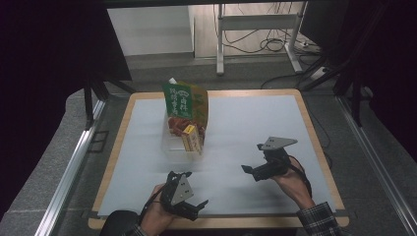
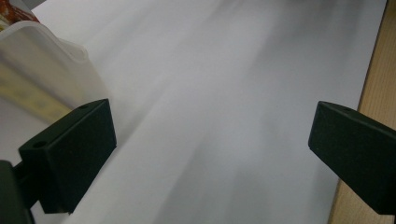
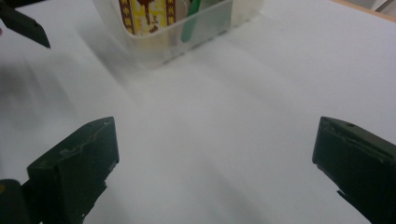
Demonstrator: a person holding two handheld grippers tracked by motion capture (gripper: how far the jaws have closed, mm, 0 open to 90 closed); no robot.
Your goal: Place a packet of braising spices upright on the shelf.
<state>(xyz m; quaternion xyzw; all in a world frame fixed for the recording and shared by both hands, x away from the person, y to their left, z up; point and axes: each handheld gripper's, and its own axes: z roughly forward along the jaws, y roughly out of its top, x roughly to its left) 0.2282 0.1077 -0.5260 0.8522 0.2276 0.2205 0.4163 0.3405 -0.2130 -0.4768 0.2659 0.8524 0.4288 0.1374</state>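
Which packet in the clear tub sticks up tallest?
The green packet at the back of the tub; the small yellow packet in front reaches far lower.

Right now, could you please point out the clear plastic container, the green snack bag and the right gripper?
clear plastic container (image 3: 187, 39): right gripper view, its near wall.
green snack bag (image 1: 184, 101): high view, its printed front.
right gripper (image 1: 252, 173): high view, between its open fingers.

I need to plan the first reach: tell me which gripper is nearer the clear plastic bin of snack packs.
Left, narrowly. The left gripper sits below the clear bin, toward the table's near edge. The right gripper is off to the bin's right, apart from it. Both grippers are open and empty.
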